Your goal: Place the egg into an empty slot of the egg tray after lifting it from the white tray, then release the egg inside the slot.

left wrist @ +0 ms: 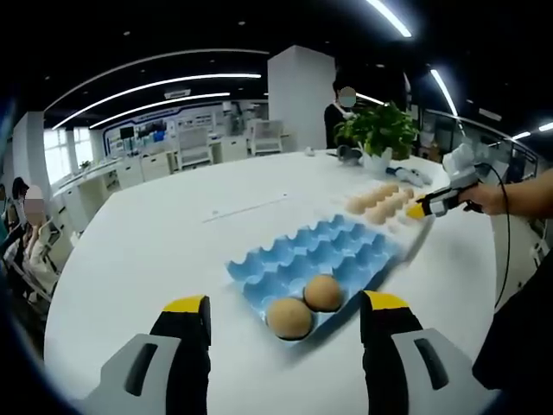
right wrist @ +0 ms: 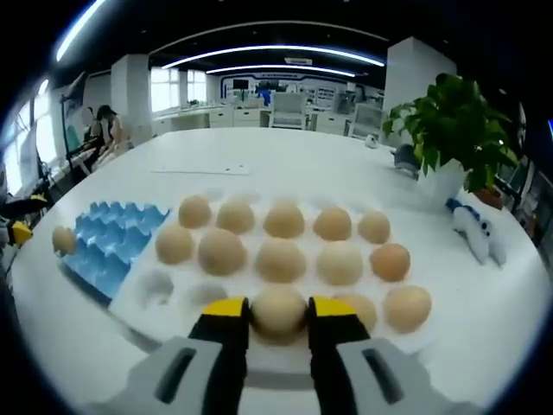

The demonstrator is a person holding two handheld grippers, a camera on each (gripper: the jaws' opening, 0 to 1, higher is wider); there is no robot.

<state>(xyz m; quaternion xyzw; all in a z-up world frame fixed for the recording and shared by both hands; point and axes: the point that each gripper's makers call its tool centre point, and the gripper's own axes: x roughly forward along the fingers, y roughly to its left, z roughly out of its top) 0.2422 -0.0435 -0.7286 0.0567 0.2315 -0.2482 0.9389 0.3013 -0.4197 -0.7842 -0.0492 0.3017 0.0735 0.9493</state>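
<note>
In the right gripper view, a white tray [right wrist: 155,290] holds several tan eggs. My right gripper [right wrist: 279,309] is shut on the egg [right wrist: 278,313] in the tray's near row, a yellow tip pressing each side. The egg still rests low in the tray. The blue egg tray [left wrist: 294,259] lies just ahead of my left gripper [left wrist: 286,303], which is open and holds nothing. Two eggs [left wrist: 307,304] sit in its nearest slots. In the left gripper view, the right gripper [left wrist: 425,207] reaches over the white tray [left wrist: 406,246] at the far right.
A potted plant [right wrist: 456,121] and a small blue and white object [right wrist: 477,232] stand on the round white table [left wrist: 138,251] behind the white tray. A sheet of paper [right wrist: 203,169] lies farther back. A person [left wrist: 344,112] stands beyond the table; others sit at the left.
</note>
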